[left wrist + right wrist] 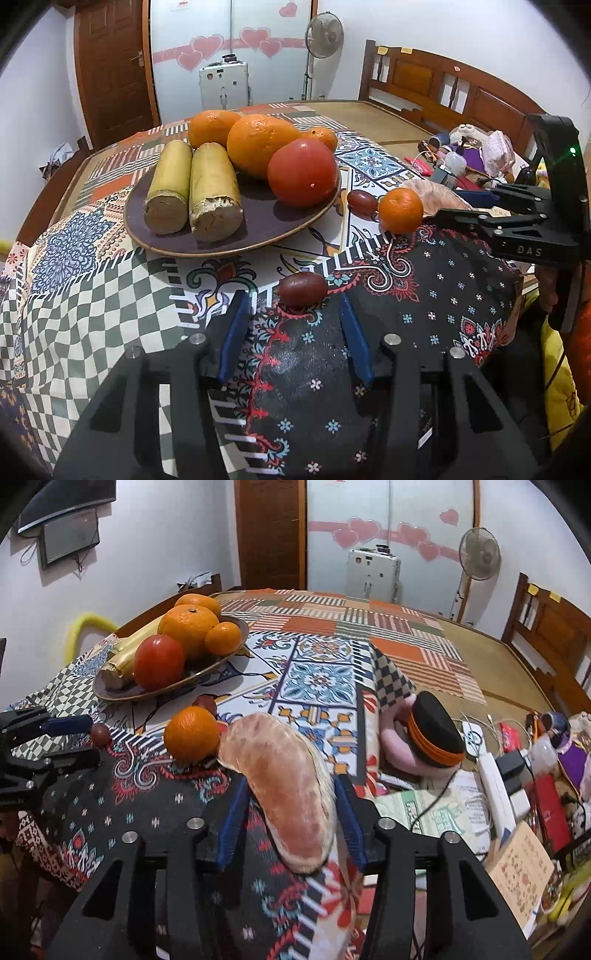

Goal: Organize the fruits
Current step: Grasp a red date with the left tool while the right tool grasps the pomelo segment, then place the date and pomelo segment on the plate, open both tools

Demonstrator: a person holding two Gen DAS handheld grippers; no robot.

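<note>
Your left tongs stand open, blue ribbed pads either side of a small, glossy, dark-red oval fruit that lies at their tips on the patchwork cloth; no pad is touching it. A second such fruit sits near the plate's edge, touching a small dimpled mandarin. The shallow purple plate with its brown rim holds two stubby yellow cane sections with fibrous cut ends, three oranges and a smooth red tomato.

Your right tongs are open around a long, curved, pinkish mottled sweet potato lying on the cloth; the right pad sits close against its side, the left one shows a slim gap. Its far end nearly meets the mandarin.
</note>
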